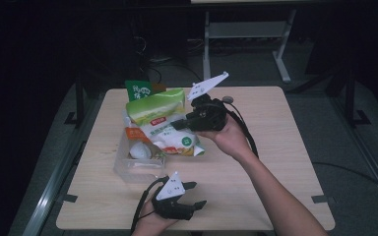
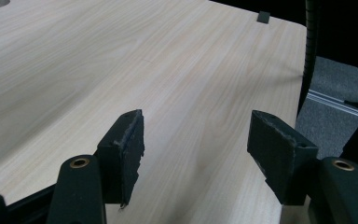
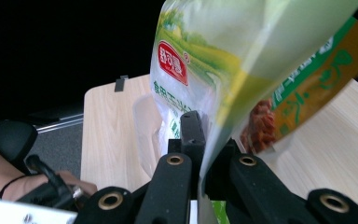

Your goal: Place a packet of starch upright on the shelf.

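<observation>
The pale wooden bench [image 1: 275, 147] carries a clear plastic bin [image 1: 128, 169] near its left side, with snack packets piled in and over it. Largest of these is a green-and-white bag [image 1: 157, 110], lifted above the bin and the orange packet [image 1: 137, 133] beneath. The right gripper [image 1: 181, 124] has its fingers [image 3: 192, 128] clenched on this bag's edge. Near the bench's front edge, the left gripper [image 1: 194, 195] rests with fingers [image 2: 126, 149] released and spread, bare wood between them.
</observation>
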Motion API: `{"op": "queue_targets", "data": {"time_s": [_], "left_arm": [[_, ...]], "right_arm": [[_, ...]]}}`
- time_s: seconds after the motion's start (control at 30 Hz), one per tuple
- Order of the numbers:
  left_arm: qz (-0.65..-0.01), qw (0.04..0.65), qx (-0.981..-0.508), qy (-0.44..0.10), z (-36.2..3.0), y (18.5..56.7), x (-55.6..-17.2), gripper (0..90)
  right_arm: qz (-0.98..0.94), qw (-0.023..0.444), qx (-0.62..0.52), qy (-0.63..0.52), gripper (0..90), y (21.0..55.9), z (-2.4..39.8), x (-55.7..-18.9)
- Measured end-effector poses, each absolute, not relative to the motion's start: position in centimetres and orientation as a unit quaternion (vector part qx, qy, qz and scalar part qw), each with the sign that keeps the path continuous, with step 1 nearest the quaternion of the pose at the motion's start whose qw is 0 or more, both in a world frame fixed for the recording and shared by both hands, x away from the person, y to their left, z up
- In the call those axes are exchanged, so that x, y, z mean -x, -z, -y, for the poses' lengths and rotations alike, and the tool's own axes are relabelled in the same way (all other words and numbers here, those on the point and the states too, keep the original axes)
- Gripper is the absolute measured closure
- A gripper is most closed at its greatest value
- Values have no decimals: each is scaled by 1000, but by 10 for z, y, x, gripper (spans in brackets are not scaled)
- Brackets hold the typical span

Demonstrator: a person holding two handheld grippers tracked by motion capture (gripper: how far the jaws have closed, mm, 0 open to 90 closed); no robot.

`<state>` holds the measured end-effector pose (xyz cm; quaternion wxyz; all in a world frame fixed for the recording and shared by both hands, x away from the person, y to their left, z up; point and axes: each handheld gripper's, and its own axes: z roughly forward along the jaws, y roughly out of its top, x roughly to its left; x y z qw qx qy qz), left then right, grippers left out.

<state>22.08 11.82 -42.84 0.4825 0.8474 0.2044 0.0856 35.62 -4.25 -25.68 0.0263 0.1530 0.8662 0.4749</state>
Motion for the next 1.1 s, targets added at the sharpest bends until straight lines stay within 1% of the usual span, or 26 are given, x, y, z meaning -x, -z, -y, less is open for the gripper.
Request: {"op": "queue_targets", "data": {"time_s": [0.27,0.53,0.8,1.1], "left_arm": [[-208,487,-844,-82,-120,429,-219,352],[-205,492,-842,-84,-121,429,-218,348],[-216,499,-836,-78,-122,430,-217,342],[-216,500,-835,-80,-122,429,-216,335]], "right_arm": [[-866,20,-139,-480,885,256,19,-359],[-865,4,-132,-484,885,259,-6,-362],[-866,-6,-131,-483,886,274,-32,-368],[-857,-34,-129,-497,886,296,-59,-371]]}}
